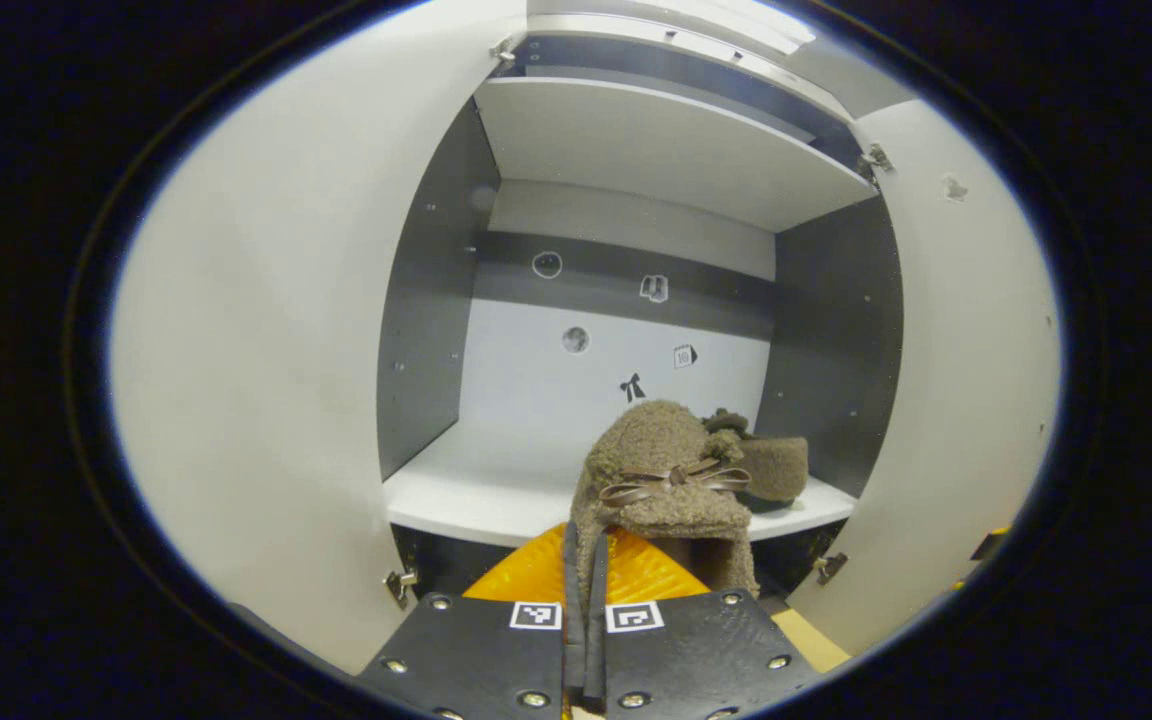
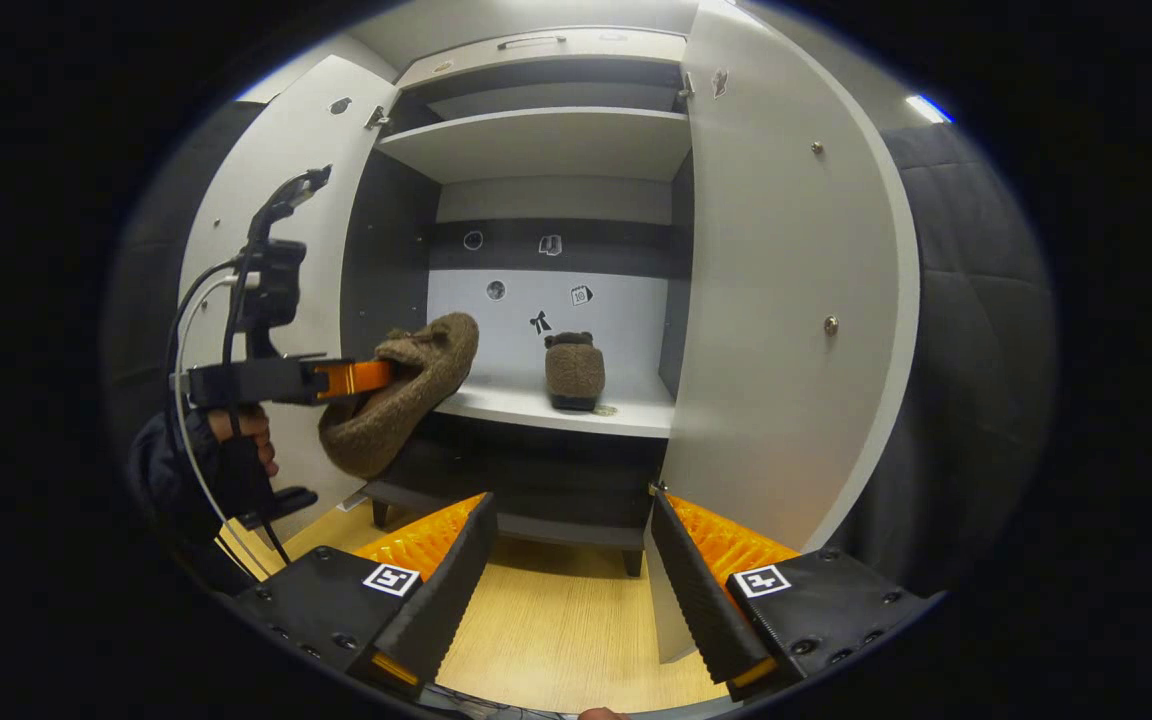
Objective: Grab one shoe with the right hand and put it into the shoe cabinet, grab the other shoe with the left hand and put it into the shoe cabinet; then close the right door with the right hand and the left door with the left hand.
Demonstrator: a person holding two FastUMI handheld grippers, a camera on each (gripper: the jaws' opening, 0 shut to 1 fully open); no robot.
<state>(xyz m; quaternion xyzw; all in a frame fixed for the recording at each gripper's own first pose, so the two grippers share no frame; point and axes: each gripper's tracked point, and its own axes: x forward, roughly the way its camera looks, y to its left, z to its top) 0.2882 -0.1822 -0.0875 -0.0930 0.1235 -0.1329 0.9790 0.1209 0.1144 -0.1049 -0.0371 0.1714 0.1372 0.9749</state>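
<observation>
Left tool pinching one shoe just off the shelf's front edge; other shoe parked toward its right end; right tool spread, both doors wide.

The shoe cabinet stands on the floor with both doors open. One shoe sits on the lower shelf, toward its right. The other shoe hangs in front of the shelf's left end, beside the left door, clamped in the left gripper
</observation>
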